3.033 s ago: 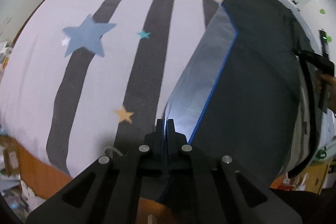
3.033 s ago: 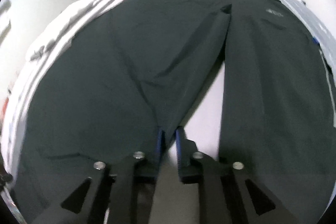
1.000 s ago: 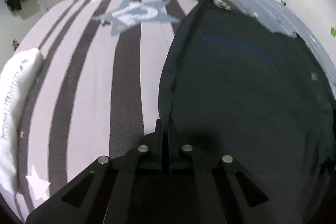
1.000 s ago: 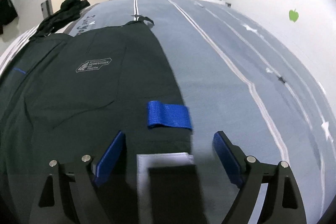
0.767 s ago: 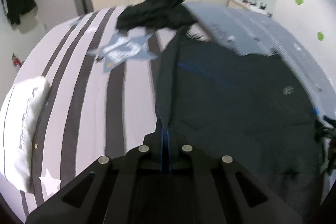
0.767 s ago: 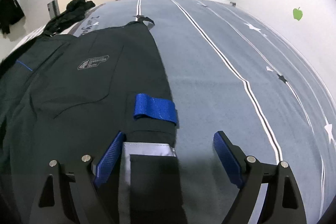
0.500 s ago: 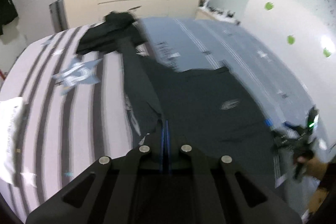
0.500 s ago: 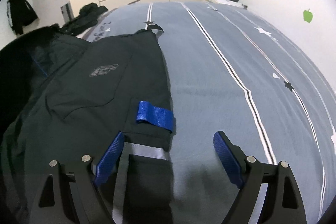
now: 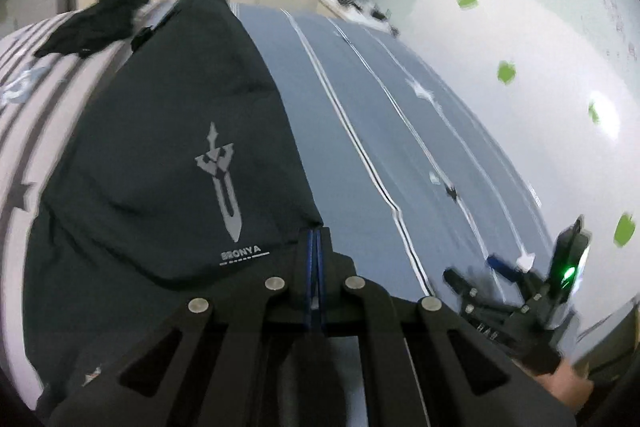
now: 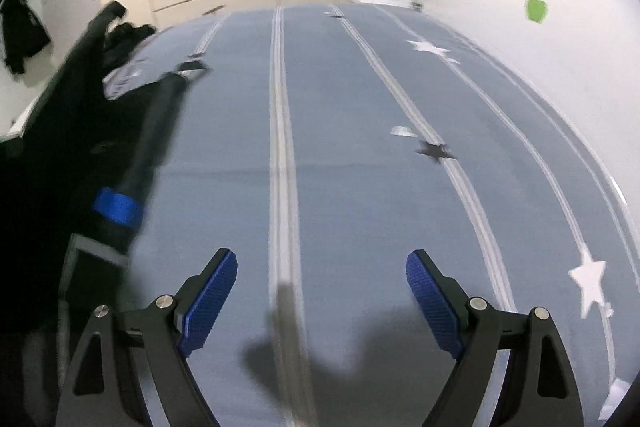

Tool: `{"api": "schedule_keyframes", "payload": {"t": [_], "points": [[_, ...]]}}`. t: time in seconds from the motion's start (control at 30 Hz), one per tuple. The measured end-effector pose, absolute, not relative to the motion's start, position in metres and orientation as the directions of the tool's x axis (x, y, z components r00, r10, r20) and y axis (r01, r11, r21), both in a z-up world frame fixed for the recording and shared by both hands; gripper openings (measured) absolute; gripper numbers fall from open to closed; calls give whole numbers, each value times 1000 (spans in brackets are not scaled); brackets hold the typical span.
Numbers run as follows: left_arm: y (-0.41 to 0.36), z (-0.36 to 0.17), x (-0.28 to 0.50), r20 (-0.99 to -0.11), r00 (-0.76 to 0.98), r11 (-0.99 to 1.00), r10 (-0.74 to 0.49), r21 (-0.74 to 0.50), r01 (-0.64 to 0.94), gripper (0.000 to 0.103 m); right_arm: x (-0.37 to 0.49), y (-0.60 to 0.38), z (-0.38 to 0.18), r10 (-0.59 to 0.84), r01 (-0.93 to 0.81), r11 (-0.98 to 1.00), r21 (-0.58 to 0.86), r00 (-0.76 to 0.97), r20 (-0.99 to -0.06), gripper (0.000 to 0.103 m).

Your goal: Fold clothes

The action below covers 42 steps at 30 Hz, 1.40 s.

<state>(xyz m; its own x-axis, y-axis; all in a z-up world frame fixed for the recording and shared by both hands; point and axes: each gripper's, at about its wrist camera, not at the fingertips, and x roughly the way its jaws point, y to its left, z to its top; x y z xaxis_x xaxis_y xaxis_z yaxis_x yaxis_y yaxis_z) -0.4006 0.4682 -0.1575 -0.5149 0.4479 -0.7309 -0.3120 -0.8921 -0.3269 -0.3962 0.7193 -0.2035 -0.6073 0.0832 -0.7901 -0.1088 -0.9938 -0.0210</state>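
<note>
Bedroom, blue striped bed cover (image 10: 360, 187). Dark trousers (image 9: 180, 155) lie on the bed's left part, one half carried over the other. Left gripper (image 9: 316, 247) is clamped on the fabric edge; right gripper (image 10: 322, 291) hangs wide open over bare cover, holding nothing. Step looks like mid-fold. Next: lay the edge flush, let go, smooth flat.

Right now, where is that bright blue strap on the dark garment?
In the right wrist view, the blue strap sits at the left, on the dark garment's edge beside the blue-grey bedsheet, left of the open right gripper.
</note>
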Motion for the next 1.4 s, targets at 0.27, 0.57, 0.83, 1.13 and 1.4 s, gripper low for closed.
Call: {"api": "schedule_keyframes", "payload": {"t": [0.27, 0.57, 0.83, 1.13, 1.4], "points": [[527, -183, -400, -817, -437, -918, 376, -265, -295, 42, -390, 750, -210, 86, -132, -991, -8, -598, -797, 84], [402, -111, -362, -742, -536, -913, 403, -280, -298, 68, -395, 713, -206, 21, -69, -997, 25, -591, -806, 84], [200, -145, -316, -835, -543, -995, 88, -102, -5, 68, -394, 655, -175, -45, -68, -992, 109, -611, -791, 84], [13, -205, -232, -904, -417, -970, -95, -11, 244, 68, -383, 537, -148, -91, -8, -992, 125, -637, -765, 84], [-56, -234, -201, -924, -380, -941, 46, -168, 294, 70, -350, 448, -192, -22, -23, -999, 41, -539, -842, 84]]}}
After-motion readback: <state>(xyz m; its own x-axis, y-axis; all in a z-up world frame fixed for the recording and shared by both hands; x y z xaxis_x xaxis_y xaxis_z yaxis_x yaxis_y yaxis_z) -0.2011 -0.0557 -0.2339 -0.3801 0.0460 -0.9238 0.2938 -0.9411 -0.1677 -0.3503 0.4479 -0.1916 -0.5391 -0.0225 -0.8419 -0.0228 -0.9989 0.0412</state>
